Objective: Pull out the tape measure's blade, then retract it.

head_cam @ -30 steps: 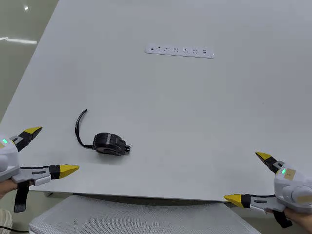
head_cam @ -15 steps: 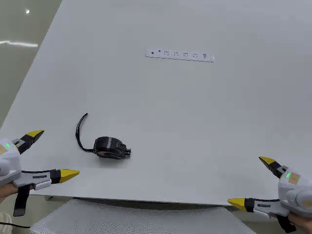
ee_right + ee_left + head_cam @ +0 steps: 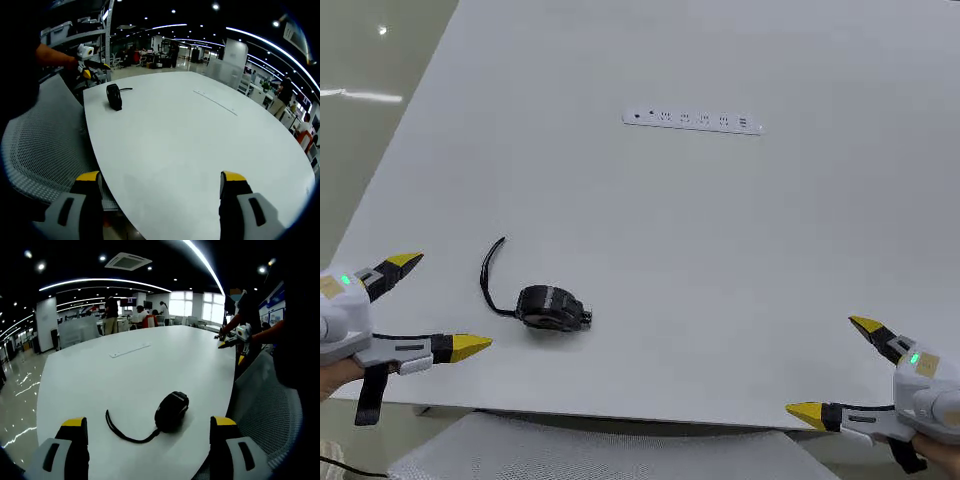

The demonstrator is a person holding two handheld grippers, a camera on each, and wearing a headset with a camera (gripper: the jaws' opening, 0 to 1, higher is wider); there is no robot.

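Tape measure (image 3: 552, 306) rests on the table (image 3: 740, 230) close to its near edge, at about seven o'clock in my head view. Its black strap (image 3: 488, 278) curls away toward eleven o'clock, and what looks like the hook end (image 3: 584, 318) faces three o'clock. The blade appears fully wound in, so I judge that nothing of the task is done yet. My left tool (image 3: 440, 302) hovers just off the table edge at nine o'clock from the case, jaws spread wide and empty, touching nothing. I take it to be placed there to grip or steady the case. My right tool (image 3: 832, 366) hangs well apart at four o'clock, over the table's edge, equally wide and empty, probably free to take the hook and draw the blade out. A white power strip (image 3: 692, 120) lies far off at twelve o'clock.
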